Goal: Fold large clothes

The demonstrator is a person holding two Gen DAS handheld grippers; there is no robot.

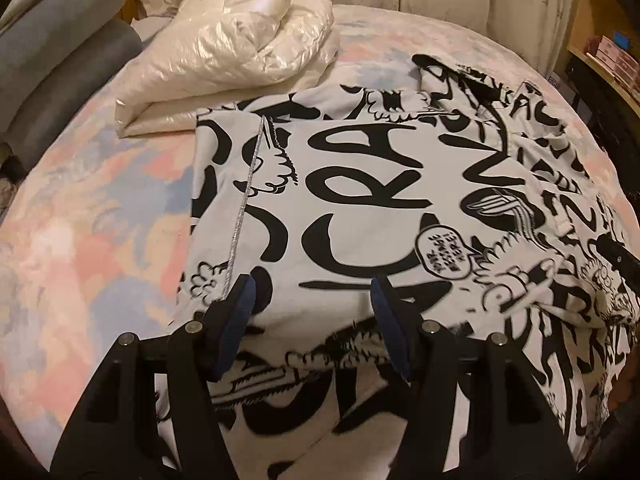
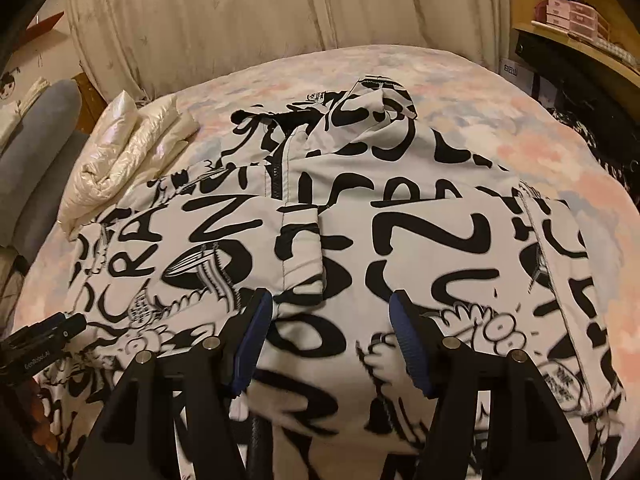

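Note:
A large white jacket with black graffiti lettering (image 1: 360, 184) lies on the bed, its sides folded inward; it also fills the right wrist view (image 2: 420, 232), with its zip and hood at the far end. My left gripper (image 1: 312, 292) is open, its jaws spread just above the jacket's near left part. My right gripper (image 2: 332, 312) is open over the jacket's near middle, holding nothing. The tip of the left gripper shows at the left edge of the right wrist view (image 2: 48, 332).
A folded shiny cream puffer garment (image 1: 224, 52) lies at the bed's far left. The pastel bedspread (image 1: 92, 216) surrounds the jacket. A grey chair (image 1: 52, 60) stands left. Curtains hang behind, and a wooden shelf with boxes (image 2: 572, 20) is at the right.

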